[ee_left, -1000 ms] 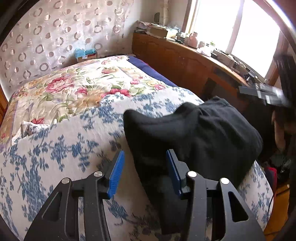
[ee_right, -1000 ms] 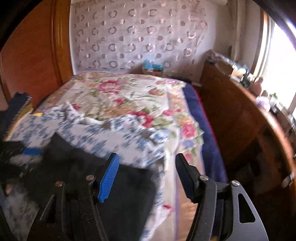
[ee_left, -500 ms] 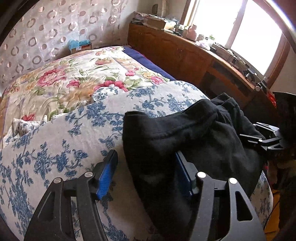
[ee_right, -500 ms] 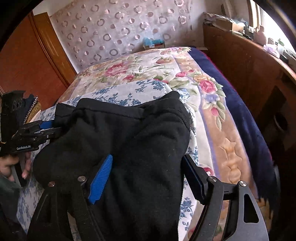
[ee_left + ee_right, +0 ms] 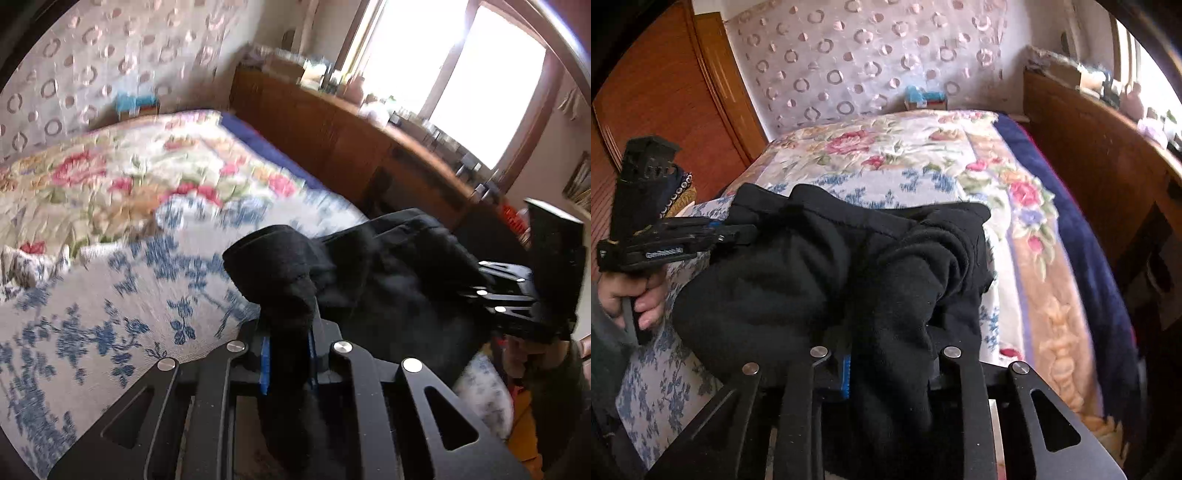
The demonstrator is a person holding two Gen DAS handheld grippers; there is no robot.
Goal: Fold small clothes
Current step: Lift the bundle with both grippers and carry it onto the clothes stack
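A black fleece garment lies bunched on the near end of the bed and also shows in the right wrist view. My left gripper is shut on one edge of it, with cloth standing up between the blue pads. My right gripper is shut on the opposite edge. Each gripper shows in the other's view: the right one at the garment's far right, the left one at its far left, held by a hand.
The bed carries a blue-flowered white cover over a pink floral quilt. A wooden cabinet with clutter under a window runs along the right side. A wooden wardrobe stands on the left.
Both grippers have gone from open to shut on the black garment's two edges. The cloth now rises bunched between them.
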